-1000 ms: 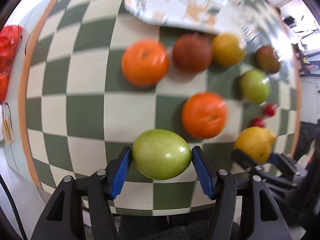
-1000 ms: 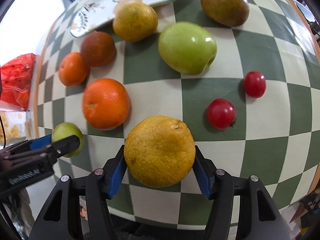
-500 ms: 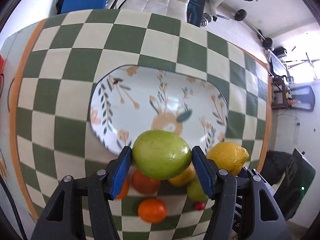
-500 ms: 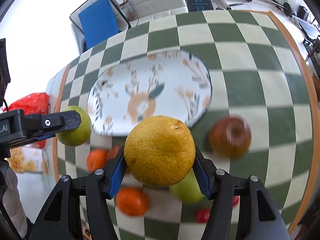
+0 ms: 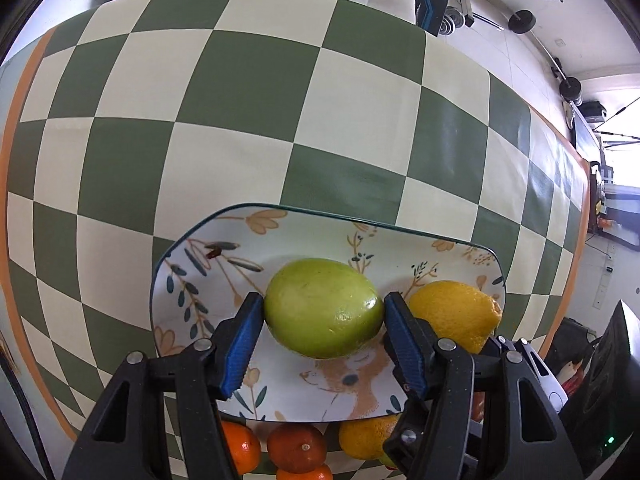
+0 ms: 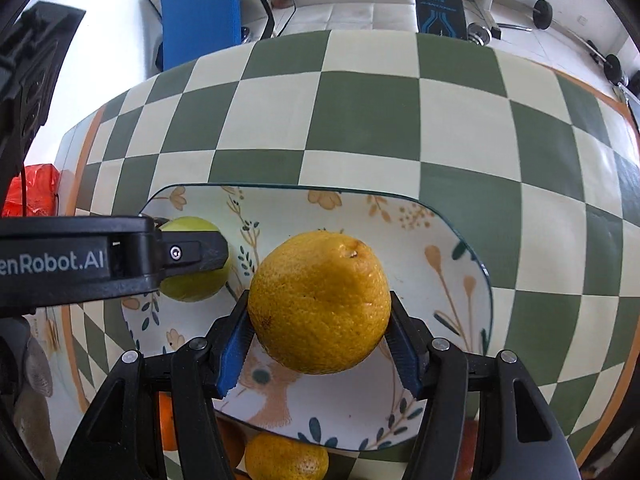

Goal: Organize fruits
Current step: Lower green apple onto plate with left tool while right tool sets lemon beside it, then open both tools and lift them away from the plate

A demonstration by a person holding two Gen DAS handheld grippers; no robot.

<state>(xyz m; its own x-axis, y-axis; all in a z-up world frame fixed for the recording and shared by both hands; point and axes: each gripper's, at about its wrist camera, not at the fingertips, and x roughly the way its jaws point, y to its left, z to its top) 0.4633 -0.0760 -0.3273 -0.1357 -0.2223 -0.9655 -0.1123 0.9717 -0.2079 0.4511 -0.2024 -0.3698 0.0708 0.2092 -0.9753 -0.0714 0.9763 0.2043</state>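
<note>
My left gripper (image 5: 323,338) is shut on a green fruit (image 5: 322,314), which hangs over the floral plate (image 5: 192,280). In the right wrist view that same green fruit (image 6: 192,284) shows at the plate's left end, half hidden by the left gripper's black finger. My right gripper (image 6: 320,340) is shut on a large yellow citrus (image 6: 320,304) over the middle of the plate (image 6: 440,248). The yellow citrus (image 5: 452,316) also shows just right of the green fruit in the left wrist view. I cannot tell whether either fruit touches the plate.
Several oranges (image 5: 296,446) and a yellow citrus (image 6: 286,458) lie on the green-and-cream checked tablecloth (image 5: 240,120) just in front of the plate. A red bag (image 6: 36,188) sits off the table's left edge. Chairs and gym gear stand beyond the far edge.
Both grippers have carried their fruits away from the row of fruit and over the plate. The plate now fills the lower part of both views, and the loose fruit has dropped below it.
</note>
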